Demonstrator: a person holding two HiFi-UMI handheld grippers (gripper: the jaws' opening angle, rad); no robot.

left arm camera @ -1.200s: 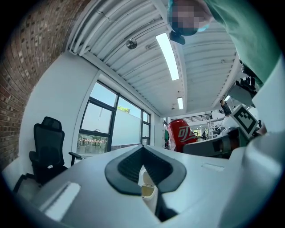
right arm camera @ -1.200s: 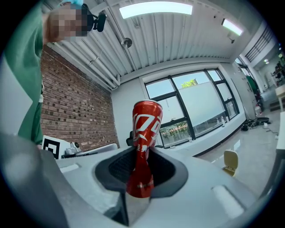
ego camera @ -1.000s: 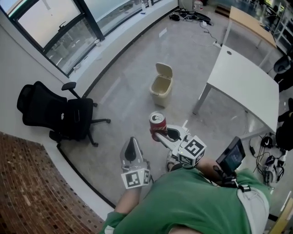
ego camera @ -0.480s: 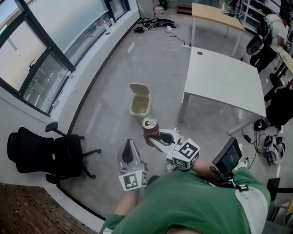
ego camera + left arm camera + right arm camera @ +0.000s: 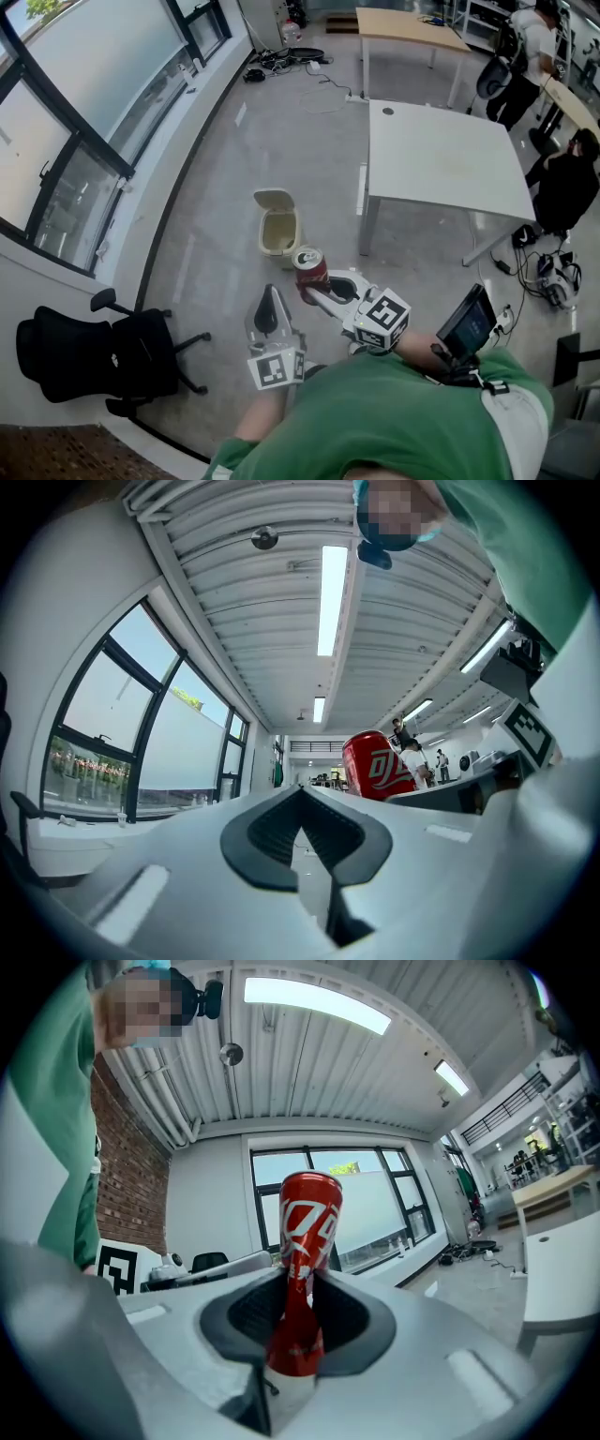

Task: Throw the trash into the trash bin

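Note:
A red drink can (image 5: 310,266), dented at its middle, stands upright in my right gripper (image 5: 316,284), whose jaws are shut on it. In the right gripper view the pads pinch the can's (image 5: 304,1269) crushed waist. Just beyond the can in the head view, a beige trash bin (image 5: 279,232) sits on the floor with its lid flipped open. My left gripper (image 5: 269,307) is held beside the right one, shut with nothing in it; its pads (image 5: 272,832) meet at the tips. The can (image 5: 377,766) shows to its right.
A white table (image 5: 441,169) stands right of the bin, one leg close to it. A black office chair (image 5: 103,352) is at lower left by the window wall. A wooden desk (image 5: 412,28), floor cables (image 5: 281,58) and seated people (image 5: 562,187) lie farther off.
Both grippers and the can have travelled toward the bin, which now lies closer below the can. The office chair has slid to the lower left of the view. Both grips are unchanged.

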